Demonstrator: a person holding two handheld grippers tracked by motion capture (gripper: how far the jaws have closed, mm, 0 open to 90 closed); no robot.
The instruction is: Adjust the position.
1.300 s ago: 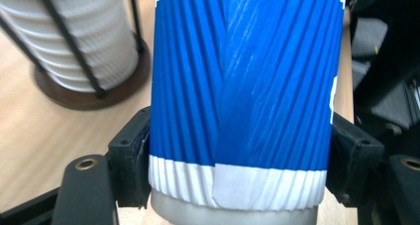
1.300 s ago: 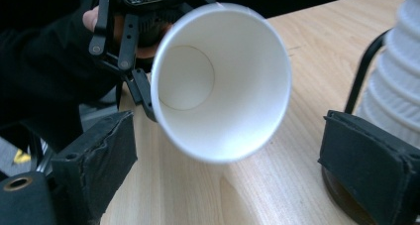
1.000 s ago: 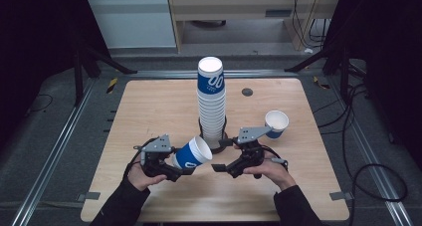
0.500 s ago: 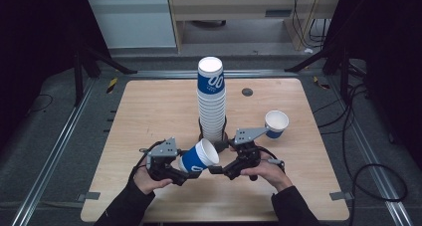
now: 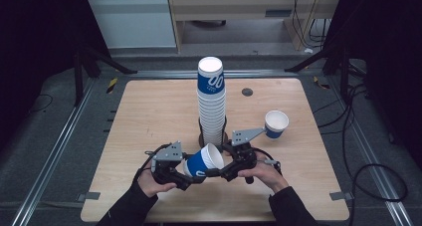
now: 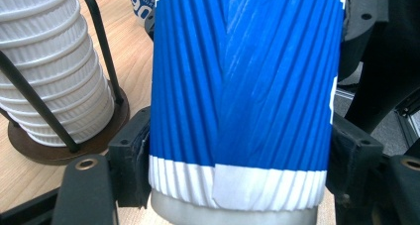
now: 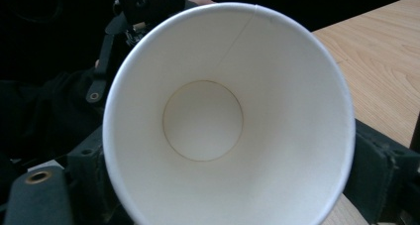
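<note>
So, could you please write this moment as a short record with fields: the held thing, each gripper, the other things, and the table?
held thing: blue paper cup, lying on its side above the table, open mouth towards the right gripper
left gripper: jaws closed on the cup's body near its base
right gripper: jaws on either side of the cup's rim
stack of cups: upright in a wire holder, behind the held cup
single cup: upright, to the right of the stack
table: light wood

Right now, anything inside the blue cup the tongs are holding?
The right gripper view looks into the blue cup: bare white walls and bottom, nothing inside. Its lowest wall is cut off by the picture's edge.
</note>
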